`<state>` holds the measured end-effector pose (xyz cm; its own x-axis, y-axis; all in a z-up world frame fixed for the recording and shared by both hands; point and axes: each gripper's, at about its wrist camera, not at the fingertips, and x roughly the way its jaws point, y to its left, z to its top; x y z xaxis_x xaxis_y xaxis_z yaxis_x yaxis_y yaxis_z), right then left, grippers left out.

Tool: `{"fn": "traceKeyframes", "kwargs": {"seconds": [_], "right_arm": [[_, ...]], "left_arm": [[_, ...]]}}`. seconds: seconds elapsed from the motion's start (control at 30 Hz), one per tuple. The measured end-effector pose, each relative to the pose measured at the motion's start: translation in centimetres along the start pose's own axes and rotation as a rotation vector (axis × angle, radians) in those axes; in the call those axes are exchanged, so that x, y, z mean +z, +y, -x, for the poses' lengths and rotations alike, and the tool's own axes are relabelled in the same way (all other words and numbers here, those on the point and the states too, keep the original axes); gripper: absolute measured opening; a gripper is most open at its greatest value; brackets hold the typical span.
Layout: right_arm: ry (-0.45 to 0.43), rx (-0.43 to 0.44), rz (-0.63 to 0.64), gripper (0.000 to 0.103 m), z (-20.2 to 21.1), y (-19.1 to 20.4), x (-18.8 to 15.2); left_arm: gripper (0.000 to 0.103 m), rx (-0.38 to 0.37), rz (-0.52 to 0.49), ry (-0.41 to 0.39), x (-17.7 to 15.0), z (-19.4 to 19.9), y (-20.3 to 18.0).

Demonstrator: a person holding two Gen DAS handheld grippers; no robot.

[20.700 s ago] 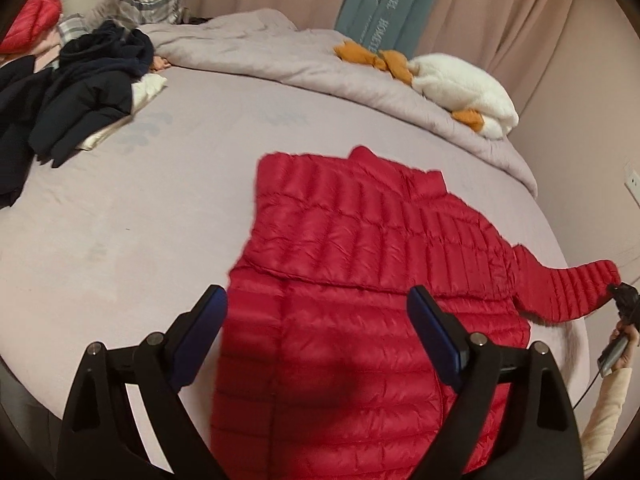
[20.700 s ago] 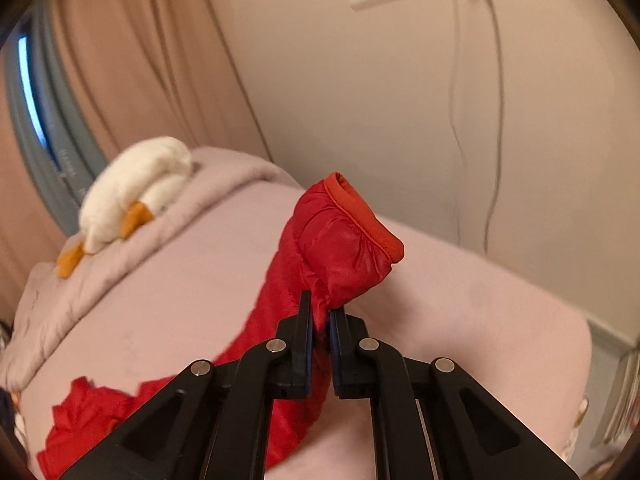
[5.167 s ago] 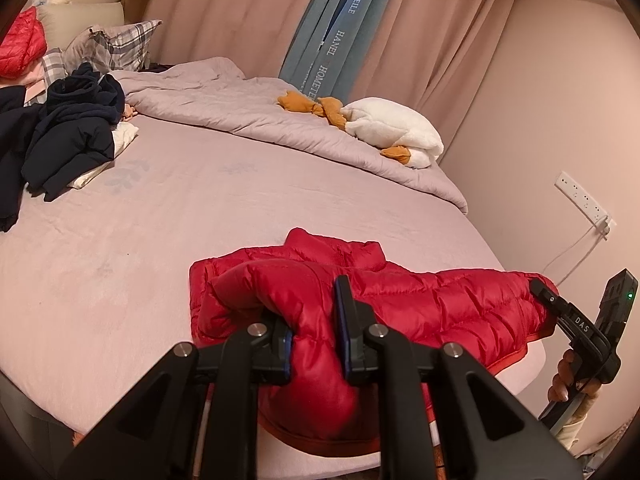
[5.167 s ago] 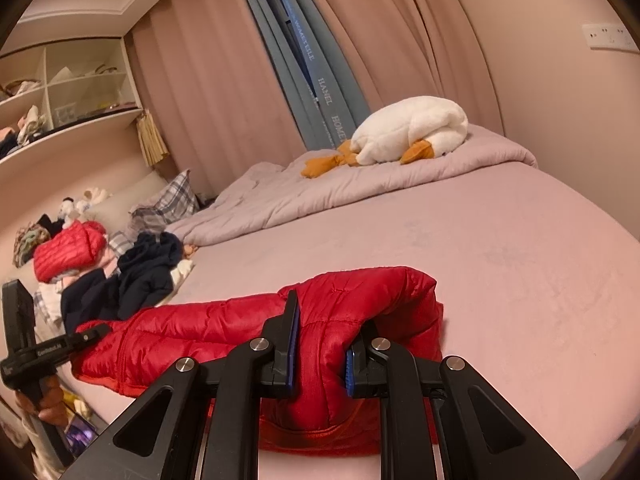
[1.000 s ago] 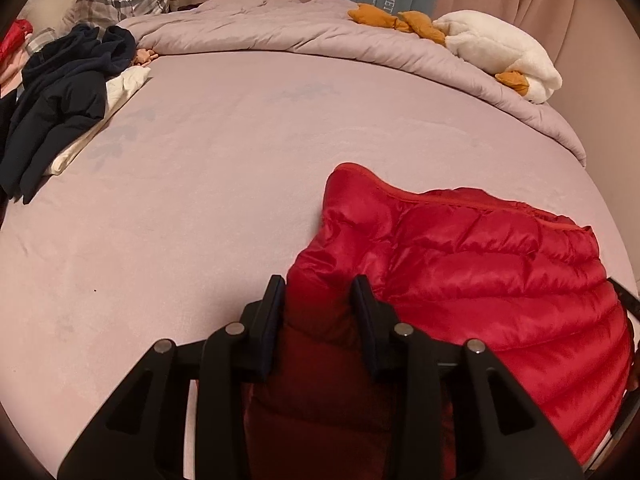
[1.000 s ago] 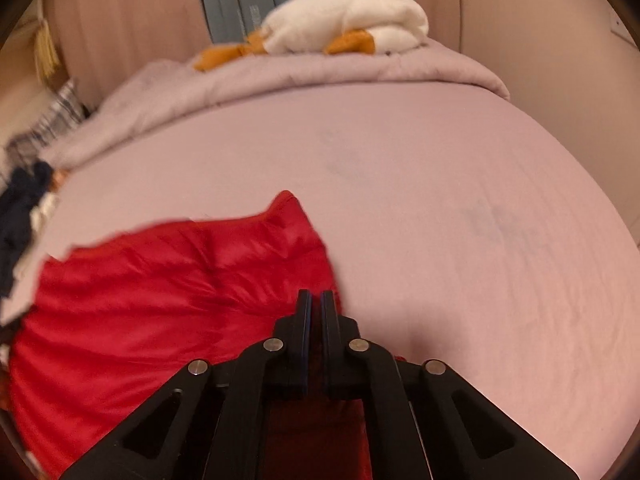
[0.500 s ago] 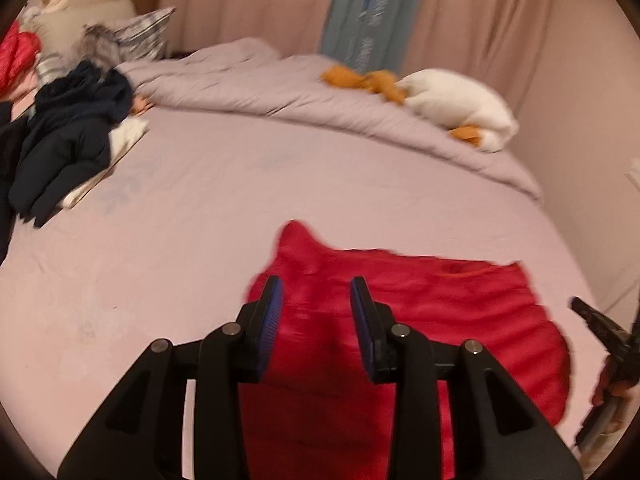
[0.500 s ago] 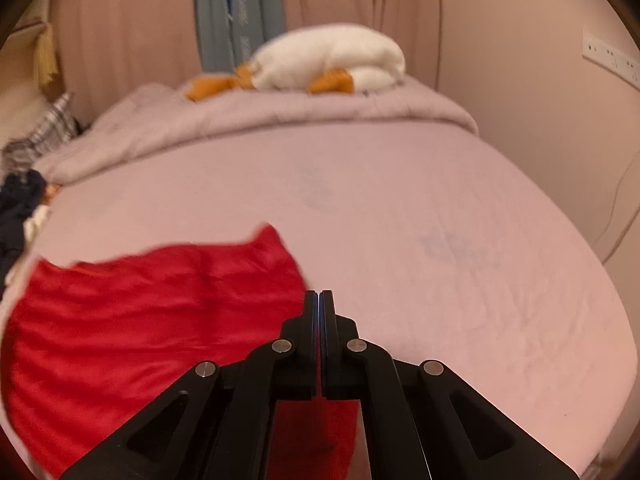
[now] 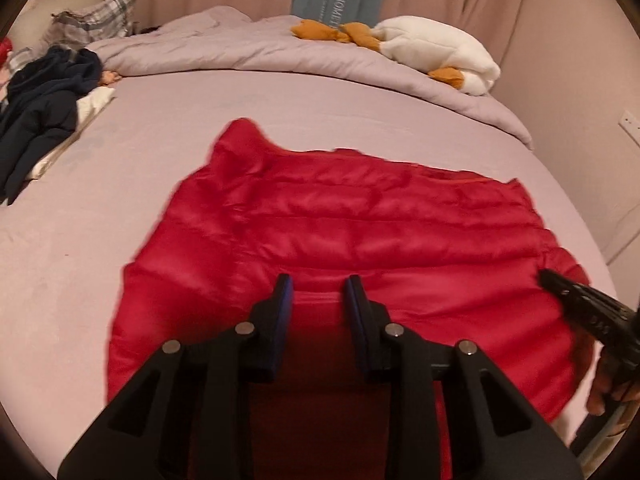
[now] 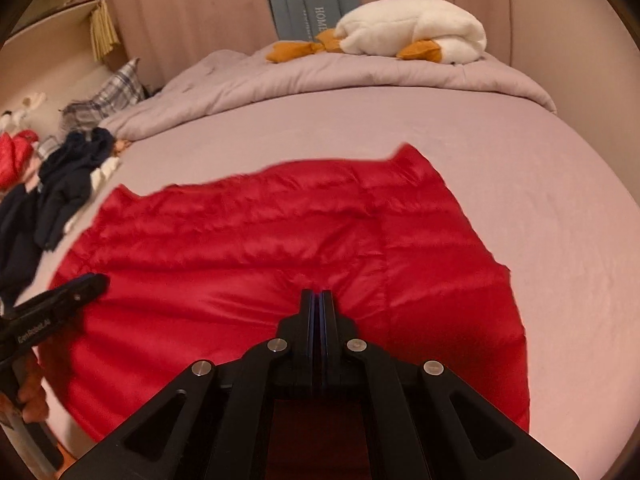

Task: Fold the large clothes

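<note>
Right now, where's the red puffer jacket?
In both wrist views the red puffer jacket lies flat on the near part of the bed, ahead of both grippers, with the dark clothes pile off to its left.

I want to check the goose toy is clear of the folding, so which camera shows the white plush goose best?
The right wrist view: the white plush goose lies whole and near centre on the rumpled duvet, far from the red jacket. The left wrist view shows it smaller, off toward the upper right edge.
</note>
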<state>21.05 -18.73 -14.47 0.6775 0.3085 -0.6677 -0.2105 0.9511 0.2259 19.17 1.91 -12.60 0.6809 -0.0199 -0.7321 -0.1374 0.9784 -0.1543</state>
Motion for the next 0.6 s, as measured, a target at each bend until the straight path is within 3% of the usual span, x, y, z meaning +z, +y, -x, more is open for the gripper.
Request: {"fn": "traceKeyframes", "kwargs": {"seconds": [0.13,0.27,0.4,0.6], "right_arm": [[-0.002,-0.028,-0.033,0.0,0.5,-1.1,-0.2],[-0.008,-0.042,-0.052,0.0,0.7,-1.8,-0.5],[-0.012,-0.036,-0.067,0.0,1.0,-1.9,-0.6],[-0.014,-0.037,-0.065,0.0,1.3,-2.3,-0.7]], "left_arm": [[0.014,0.069,0.019,-0.008,-0.1,-0.3,1.7],[0.005,0.065,0.05,-0.001,-0.2,-0.4,3.5],[0.004,0.016,0.115,0.009,-0.1,-0.1,4.7],[0.004,-0.015,0.125,0.02,-0.1,0.7,4.8]]}}
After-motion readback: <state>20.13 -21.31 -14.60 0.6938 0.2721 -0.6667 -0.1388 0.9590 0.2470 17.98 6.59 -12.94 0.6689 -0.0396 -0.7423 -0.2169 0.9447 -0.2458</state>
